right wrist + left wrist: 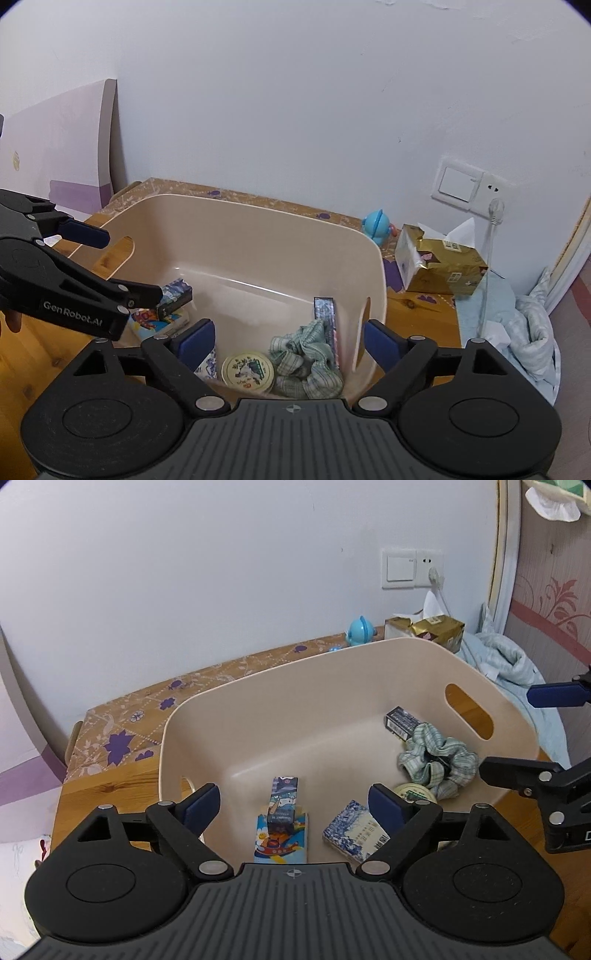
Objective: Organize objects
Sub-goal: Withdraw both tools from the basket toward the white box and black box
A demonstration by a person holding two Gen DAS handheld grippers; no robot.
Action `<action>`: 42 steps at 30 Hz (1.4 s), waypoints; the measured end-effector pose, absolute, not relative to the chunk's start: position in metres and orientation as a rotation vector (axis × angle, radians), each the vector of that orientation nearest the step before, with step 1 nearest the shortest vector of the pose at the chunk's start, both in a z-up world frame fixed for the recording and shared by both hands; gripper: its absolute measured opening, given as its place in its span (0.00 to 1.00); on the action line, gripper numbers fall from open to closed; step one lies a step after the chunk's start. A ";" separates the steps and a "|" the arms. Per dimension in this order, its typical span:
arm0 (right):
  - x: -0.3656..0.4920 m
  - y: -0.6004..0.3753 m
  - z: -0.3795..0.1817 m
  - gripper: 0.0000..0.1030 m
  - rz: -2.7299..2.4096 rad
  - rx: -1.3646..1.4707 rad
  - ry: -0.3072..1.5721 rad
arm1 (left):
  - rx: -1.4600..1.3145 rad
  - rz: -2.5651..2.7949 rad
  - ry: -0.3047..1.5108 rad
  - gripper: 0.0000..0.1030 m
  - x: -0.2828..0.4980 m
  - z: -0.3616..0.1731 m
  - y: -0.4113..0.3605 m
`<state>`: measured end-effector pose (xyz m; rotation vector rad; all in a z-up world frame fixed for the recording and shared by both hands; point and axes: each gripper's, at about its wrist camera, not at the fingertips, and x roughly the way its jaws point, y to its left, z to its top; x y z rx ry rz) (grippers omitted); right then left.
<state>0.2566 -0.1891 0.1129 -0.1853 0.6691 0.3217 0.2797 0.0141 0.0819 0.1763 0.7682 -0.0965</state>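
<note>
Both claws hang over the cream plastic basket (280, 709) with cut-out handles, which stands on the wooden worktop (417, 314). The left claw (295, 805) is spread wide and grips nothing; the right claw (288, 341) is likewise wide apart and empty.

The things to be sorted already lie on the basket floor. A green-and-white checked fabric scrunchie (437, 762) sits near the handle wall, touching a dark slim carton (400, 722) behind it and a round cream tin with a printed lid (248, 371) in front. A blue-and-white patterned small box (351, 830) lies just beside the tin. Toward the other side, a flat cartoon-printed card pack (280, 840) carries a small dark box (281, 818) and a blue illustrated carton (282, 790) leaning across it.

By my judgement the scrunchie is soft and light — pinch a fold anywhere and it will come, though it may snag its neighbours. The tin looks stiff and smooth; it is best taken across its rim, since the lid could slip. The cartons seem light and rigid — grip their narrow sides.

On the worktop outside the basket stand a gold tissue pack (443, 264) and a blue plastic toy (378, 225).
</note>
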 end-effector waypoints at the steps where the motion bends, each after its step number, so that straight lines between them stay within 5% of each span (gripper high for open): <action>1: 0.254 -0.192 0.114 0.89 0.322 -0.181 0.667 | 0.172 -0.095 0.764 0.87 0.277 0.082 0.013; 19: 0.195 -0.227 0.103 0.97 0.317 -0.178 0.684 | 0.143 -0.078 0.698 0.87 0.192 0.088 0.003; 42: 0.164 -0.247 0.034 1.00 0.279 -0.135 0.847 | 0.109 -0.148 0.810 0.87 0.156 0.015 -0.025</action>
